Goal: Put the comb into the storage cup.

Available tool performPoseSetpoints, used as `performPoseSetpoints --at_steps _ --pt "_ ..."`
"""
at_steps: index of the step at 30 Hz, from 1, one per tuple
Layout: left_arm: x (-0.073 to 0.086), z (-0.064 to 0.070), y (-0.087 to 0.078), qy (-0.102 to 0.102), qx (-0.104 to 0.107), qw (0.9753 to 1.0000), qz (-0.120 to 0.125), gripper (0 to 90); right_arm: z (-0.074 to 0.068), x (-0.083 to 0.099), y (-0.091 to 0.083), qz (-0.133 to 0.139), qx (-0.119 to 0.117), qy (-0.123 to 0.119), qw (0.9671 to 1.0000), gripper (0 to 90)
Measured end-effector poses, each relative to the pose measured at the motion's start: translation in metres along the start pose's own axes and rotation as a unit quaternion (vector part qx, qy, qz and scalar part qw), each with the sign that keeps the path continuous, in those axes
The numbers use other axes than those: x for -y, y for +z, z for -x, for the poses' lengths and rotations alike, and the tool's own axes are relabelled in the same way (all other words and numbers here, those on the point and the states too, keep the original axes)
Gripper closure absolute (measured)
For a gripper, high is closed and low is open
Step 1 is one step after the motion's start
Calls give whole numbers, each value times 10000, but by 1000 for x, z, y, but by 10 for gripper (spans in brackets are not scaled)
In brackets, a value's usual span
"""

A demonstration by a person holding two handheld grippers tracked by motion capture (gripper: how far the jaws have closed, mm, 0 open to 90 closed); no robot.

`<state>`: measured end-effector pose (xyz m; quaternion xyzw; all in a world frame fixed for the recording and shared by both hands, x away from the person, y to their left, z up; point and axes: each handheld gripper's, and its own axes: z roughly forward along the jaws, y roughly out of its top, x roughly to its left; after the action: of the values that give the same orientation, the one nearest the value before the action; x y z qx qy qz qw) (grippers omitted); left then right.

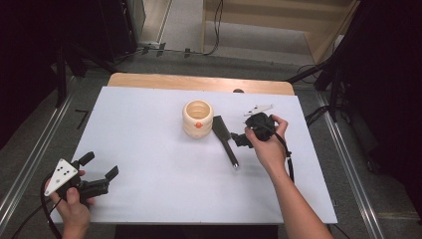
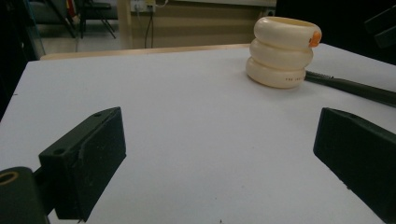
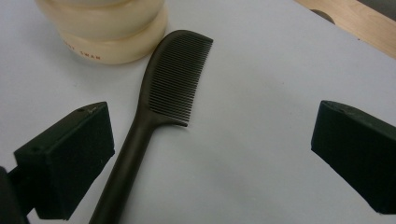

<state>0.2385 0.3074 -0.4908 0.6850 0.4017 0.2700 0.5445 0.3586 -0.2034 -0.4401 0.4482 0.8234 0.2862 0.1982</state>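
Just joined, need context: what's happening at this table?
A person holds a tool in each hand over a white table. The right tool, jaws open, hovers beside a black comb that lies flat next to a cream ribbed cup; it has not gripped the comb yet. The left tool, also open and holding nothing, sits near the table's front left corner.

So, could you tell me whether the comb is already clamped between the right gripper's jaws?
No, the comb lies flat on the white table between the right gripper's wide-open jaws, touching neither.

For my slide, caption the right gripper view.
Open right gripper poised over a black comb lying beside a cream ringed holder on the white table.
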Motion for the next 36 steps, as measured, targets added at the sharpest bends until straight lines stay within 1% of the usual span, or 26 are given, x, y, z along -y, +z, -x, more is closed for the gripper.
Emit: performPoseSetpoints --at_steps 1,3,4,8,10,14,15,17,18,19,20,21,24,25,26,28,29,30,31,32,33,34,35,36 --pt "0 0 0 -7 -1 10000 3 24 -2 -1 2 -48 17 -25 10000 0" --pt "0 0 0 -3 10 10000 4 24 -4 -3 4 -124 -31 -57 9999 0" --pt "0 0 0 -2 11 10000 6 24 -6 -4 5 -200 -72 -16 9998 0" --pt "0 0 0 -6 19 10000 6 24 -11 -6 12 -424 -148 -27 9990 0" --pt "0 0 0 -13 17 10000 5 24 -14 -8 17 -591 -165 -21 9981 0" --pt "0 0 0 4 16 10000 -2 24 -16 -8 24 -796 -276 61 9964 0" --pt "0 0 0 3 16 10000 -2 24 -17 -7 26 -819 -285 60 9962 52" --pt "0 0 0 1 17 10000 0 24 -19 -7 28 -862 -263 109 9959 68" --pt "0 0 0 -7 17 10000 0 24 -19 -7 29 -935 -321 153 9950 71" --pt "0 0 0 -5 18 10000 1 24 -19 -7 30 -948 -424 170 9945 102" --pt "0 0 0 -6 24 10000 0 24 -20 -7 31 -981 -436 192 9940 126" --pt "0 0 0 -6 23 10000 0 24 -21 -7 33 -1054 -466 245 9930 125" --pt "0 0 0 -7 21 10000 0 24 -23 -7 36 -1199 -570 270 9908 142" --pt "0 0 0 -6 25 10000 0 24 -24 -7 38 -1229 -566 259 9905 193" --pt "0 0 0 -7 23 10000 0 24 -25 -7 39 -1265 -572 279 9899 268" --pt "0 0 0 -11 24 10000 3 24 -27 -7 42 -1345 -616 347 9884 281" --pt "0 0 0 -13 21 10000 0 25 -27 -7 42 -1359 -635 341 9881 296" --pt "0 -1 0 -14 17 10000 -3 24 -28 -7 43 -1396 -658 349 9874 320" --pt "0 -1 0 -14 16 10000 -5 24 -29 -6 44 -1419 -594 336 9875 357" --pt "0 -1 0 -15 10 10000 -10 25 -31 -6 45 -1450 -549 373 9872 390" --pt "0 -1 0 -14 10 10000 -8 25 -31 -6 45 -1462 -571 359 9870 406" --pt "0 0 0 -15 14 10000 -4 25 -32 -6 45 -1486 -591 352 9865 442" --pt "0 0 0 -14 14 10000 -4 25 -33 -5 46 -1507 -591 277 9864 478" --pt "0 0 0 -17 11 10000 -6 24 -34 -5 46 -1520 -599 256 9862 497"
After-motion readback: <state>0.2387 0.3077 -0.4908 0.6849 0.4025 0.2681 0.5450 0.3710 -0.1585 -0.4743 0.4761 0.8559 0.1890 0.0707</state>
